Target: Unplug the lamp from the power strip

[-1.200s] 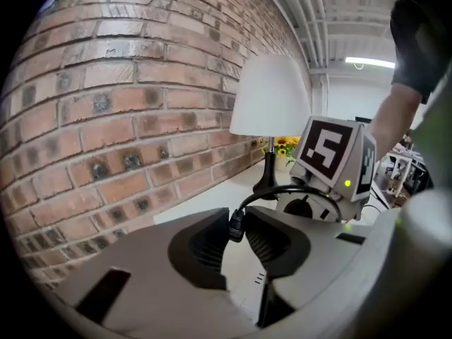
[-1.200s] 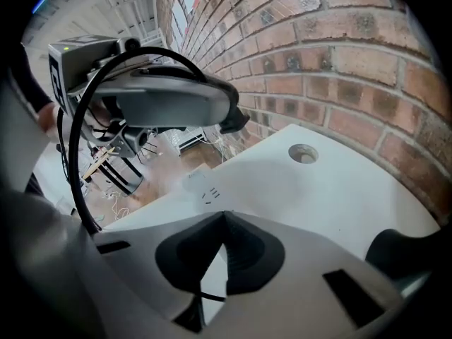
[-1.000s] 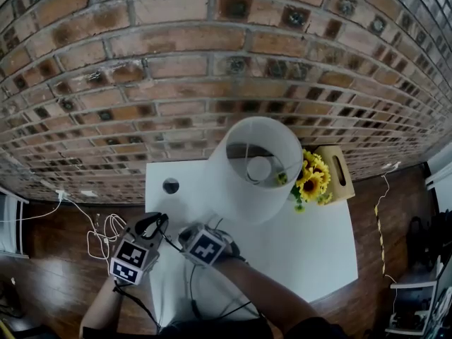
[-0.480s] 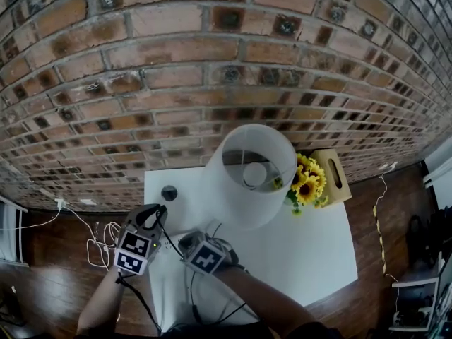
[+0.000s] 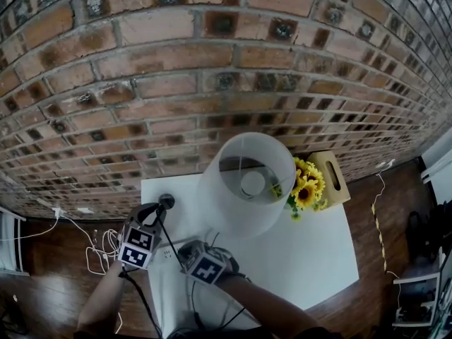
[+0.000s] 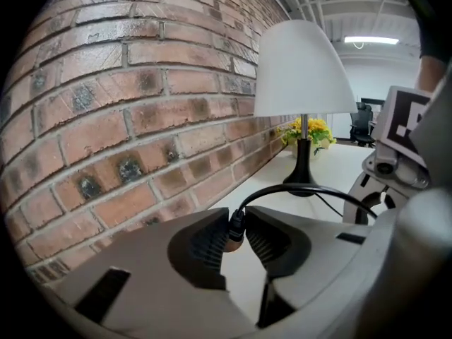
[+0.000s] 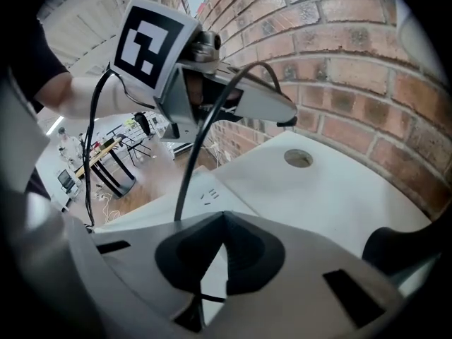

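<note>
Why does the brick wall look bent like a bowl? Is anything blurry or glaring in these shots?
Head view: the wide lens bows the brick wall into arcs, and the lighting is even. Left gripper view: the corners go black, the ceiling light glares, and the plug between the jaws looks soft. Right gripper view: black corners again, and its own near jaws are blurred.

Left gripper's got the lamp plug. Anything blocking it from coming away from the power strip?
Nothing visible. The lamp plug sits clamped in the left gripper, in the air beside the brick wall, apart from the power strip, whose slots show bare. Only its own cord trails back toward the lamp.
</note>
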Tool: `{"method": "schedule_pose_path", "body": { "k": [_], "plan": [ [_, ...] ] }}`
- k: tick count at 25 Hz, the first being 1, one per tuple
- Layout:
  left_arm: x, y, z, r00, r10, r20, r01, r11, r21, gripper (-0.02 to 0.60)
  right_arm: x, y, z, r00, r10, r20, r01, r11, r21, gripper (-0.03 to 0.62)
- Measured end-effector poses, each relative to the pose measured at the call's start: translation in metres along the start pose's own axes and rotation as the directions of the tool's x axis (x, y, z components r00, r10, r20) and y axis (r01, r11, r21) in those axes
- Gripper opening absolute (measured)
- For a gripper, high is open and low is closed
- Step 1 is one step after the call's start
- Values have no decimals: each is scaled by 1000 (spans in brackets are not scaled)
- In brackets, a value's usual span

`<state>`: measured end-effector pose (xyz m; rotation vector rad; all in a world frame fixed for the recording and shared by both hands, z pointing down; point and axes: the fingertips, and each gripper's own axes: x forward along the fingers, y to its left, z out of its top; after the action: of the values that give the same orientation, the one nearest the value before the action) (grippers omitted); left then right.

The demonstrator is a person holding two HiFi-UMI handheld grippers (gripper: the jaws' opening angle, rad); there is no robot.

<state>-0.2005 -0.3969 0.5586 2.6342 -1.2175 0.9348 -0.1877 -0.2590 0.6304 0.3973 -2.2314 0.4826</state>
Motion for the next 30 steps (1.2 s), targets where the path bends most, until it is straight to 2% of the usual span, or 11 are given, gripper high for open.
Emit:
{"method": "schedule_pose_path", "body": {
  "k": [12, 19, 25, 30],
  "plan": [
    [58, 16, -29, 996, -23, -88, 26, 999, 32, 92, -3, -2, -1, 1000, 7, 16, -7, 1000, 12, 2],
    [77, 16, -47, 991, -56, -125, 57, 998, 8, 92, -3, 0, 0, 999, 32, 28, -33, 999, 29, 2],
    [87, 8, -63, 976, -94, -194, 97, 995, 7, 95, -2, 0, 0, 998, 47, 40, -49, 998, 45, 2],
    [87, 8, -66, 969, -86, -231, 93, 995, 22, 101, -2, -1, -1, 998, 49, 50, -52, 997, 55, 2]
  ]
}}
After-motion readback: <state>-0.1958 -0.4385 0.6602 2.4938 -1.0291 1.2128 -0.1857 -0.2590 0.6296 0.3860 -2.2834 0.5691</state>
